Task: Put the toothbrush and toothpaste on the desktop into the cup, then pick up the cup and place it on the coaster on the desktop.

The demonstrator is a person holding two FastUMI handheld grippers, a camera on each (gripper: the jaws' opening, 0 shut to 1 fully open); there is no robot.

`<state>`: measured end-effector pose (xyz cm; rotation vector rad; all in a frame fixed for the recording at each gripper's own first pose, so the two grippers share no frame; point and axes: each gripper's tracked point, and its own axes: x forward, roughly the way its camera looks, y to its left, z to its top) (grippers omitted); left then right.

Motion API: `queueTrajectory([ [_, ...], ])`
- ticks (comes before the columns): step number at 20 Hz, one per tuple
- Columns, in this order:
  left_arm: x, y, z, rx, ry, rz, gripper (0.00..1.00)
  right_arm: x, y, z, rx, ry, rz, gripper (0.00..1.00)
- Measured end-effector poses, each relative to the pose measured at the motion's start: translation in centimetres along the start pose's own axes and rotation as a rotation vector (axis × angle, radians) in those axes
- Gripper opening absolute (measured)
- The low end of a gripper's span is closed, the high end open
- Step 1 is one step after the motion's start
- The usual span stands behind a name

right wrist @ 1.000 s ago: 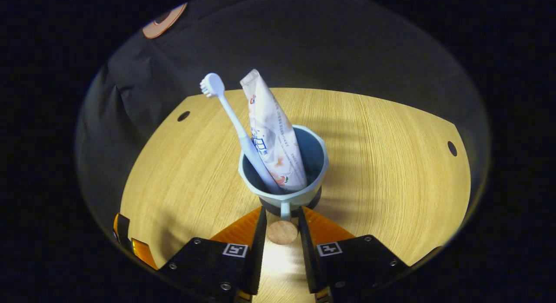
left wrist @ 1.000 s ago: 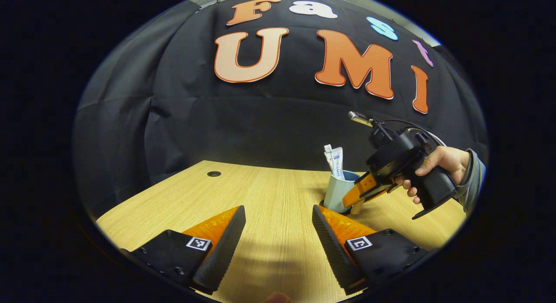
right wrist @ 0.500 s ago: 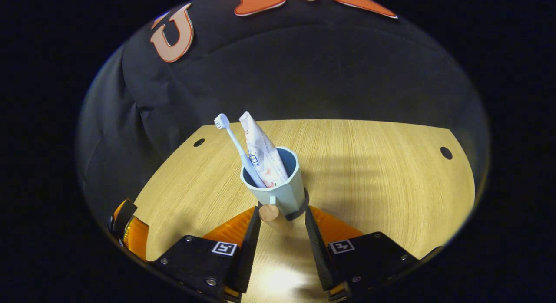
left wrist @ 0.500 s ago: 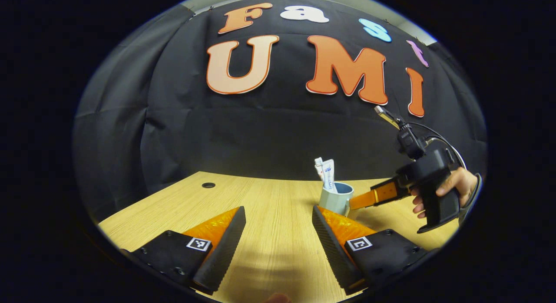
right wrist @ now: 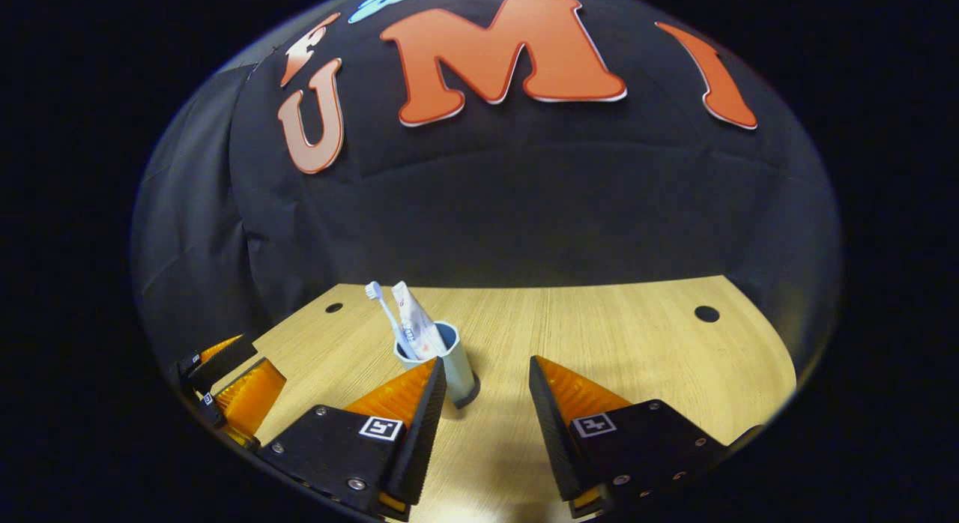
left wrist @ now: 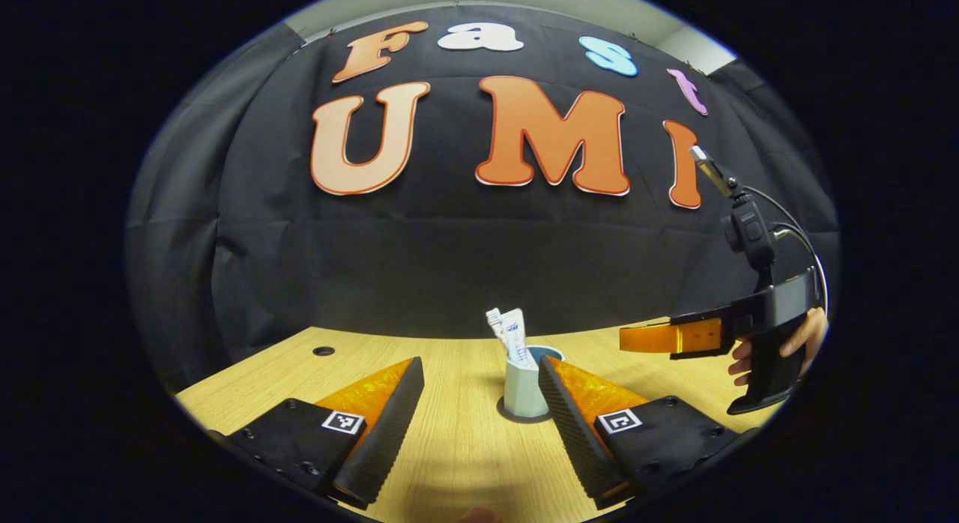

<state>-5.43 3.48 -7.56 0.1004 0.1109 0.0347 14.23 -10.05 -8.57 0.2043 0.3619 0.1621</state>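
Note:
A pale blue cup (left wrist: pixel 523 388) stands upright on a dark coaster (left wrist: pixel 524 417) on the wooden desktop. The toothbrush (right wrist: pixel 380 307) and toothpaste tube (right wrist: pixel 414 330) lean inside the cup (right wrist: pixel 455 364). My right gripper (right wrist: pixel 485 362) is open with nothing between its fingers; the cup sits apart, just beyond its left fingertip, on the coaster (right wrist: pixel 470 398). In the left gripper view the right gripper (left wrist: pixel 667 336) hovers right of the cup, held by a hand (left wrist: pixel 796 343). My left gripper (left wrist: pixel 479 360) is open above the desktop, the cup beyond its right fingertip.
The wooden desktop (right wrist: pixel 637 343) has round cable holes at the back left (right wrist: pixel 333 308) and back right (right wrist: pixel 706 313). The black booth wall rises right behind it. The left gripper (right wrist: pixel 236 384) sits low at the left edge of the right gripper view.
The right gripper opened off the cup's handle, then pulled back and up away from it. The cup stayed on the coaster. The left gripper's view shifted, still open.

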Motion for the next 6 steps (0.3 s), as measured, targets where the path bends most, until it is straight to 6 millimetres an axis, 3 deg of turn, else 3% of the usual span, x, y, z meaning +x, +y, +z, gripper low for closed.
queueTrajectory([
  [1,0.1,-0.6,0.8,0.012,-0.025,-0.005,0.97,-0.4,0.0,0.1,0.006,-0.026,0.006,0.69],
  [4,0.9,-2.2,3.5,0.046,-0.115,-0.024,0.97,-1.8,-0.3,1.3,0.009,-0.114,0.016,0.74],
  [5,0.9,-2.9,4.4,0.047,-0.145,-0.037,0.96,-2.2,-0.6,2.1,-0.006,-0.154,0.0,0.75],
  [6,0.9,-3.5,5.4,0.041,-0.179,-0.046,0.96,-2.7,-0.7,3.3,-0.026,-0.204,-0.019,0.68],
])
